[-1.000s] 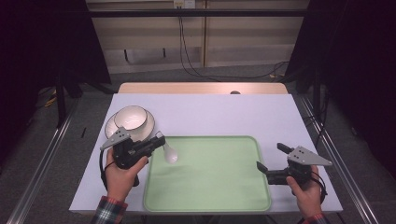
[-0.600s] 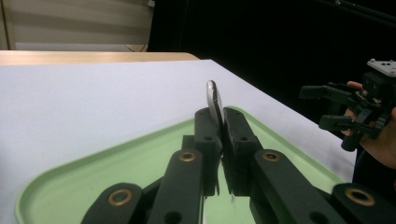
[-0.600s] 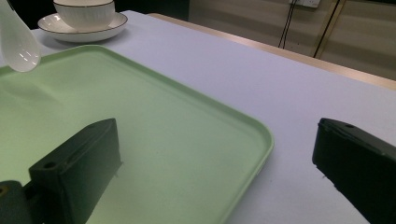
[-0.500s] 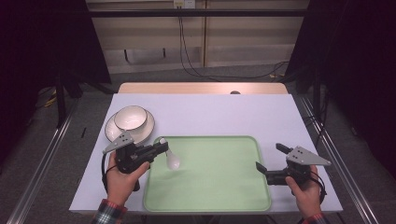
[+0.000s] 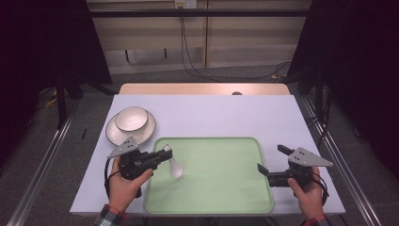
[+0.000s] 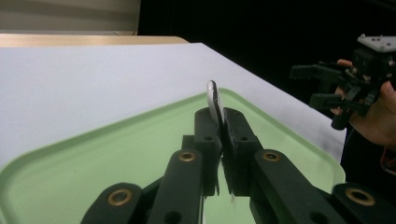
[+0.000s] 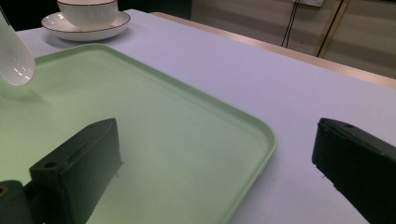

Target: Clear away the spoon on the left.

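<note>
Left claw (image 5: pixel 165 153) grips a white spoon (image 5: pixel 175 165) by its handle over the green tray (image 5: pixel 221 197); right claw (image 5: pixel 270 162) waits released; next, lower the spoon and let go

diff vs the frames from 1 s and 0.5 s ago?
The left tongs, shut on the white spoon, drew back from beside the bowl and plate toward the person, carrying the spoon further over the green tray. The right tongs, open, and the bowl, plate and tray stayed put.
</note>
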Tool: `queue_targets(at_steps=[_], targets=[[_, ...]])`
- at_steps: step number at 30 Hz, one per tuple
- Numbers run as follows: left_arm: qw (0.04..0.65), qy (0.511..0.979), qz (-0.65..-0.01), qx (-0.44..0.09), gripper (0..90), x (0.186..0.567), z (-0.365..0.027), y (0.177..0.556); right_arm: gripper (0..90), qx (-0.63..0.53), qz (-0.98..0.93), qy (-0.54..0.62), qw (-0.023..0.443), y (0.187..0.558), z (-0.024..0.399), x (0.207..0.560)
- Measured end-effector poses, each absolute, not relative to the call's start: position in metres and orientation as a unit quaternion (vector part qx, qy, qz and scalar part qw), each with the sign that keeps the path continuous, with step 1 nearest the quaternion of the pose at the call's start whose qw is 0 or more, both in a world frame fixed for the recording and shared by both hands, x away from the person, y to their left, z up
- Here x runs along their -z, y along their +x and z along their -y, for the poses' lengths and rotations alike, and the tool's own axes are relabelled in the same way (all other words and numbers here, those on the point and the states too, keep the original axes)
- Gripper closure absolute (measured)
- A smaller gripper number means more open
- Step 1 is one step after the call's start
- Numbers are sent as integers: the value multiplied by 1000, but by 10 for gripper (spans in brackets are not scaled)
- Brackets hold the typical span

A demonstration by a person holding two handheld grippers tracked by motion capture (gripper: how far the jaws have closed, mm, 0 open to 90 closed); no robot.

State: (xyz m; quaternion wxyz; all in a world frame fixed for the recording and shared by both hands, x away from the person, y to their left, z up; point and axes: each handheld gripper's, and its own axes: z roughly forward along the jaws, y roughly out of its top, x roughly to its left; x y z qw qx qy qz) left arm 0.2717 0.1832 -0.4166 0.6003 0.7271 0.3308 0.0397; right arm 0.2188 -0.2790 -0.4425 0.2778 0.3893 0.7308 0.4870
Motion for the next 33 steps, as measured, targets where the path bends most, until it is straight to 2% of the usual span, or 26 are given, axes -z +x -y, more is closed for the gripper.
queue_targets(at_steps=[18, 33], targets=[[575, 748, -329, -27, 851, 425, -180, 262, 7, -485, -737, 384, 273, 222, 275, 443], [581, 745, -327, -11, 849, 429, -177, 257, 9, -486, -741, 378, 269, 224, 272, 444]])
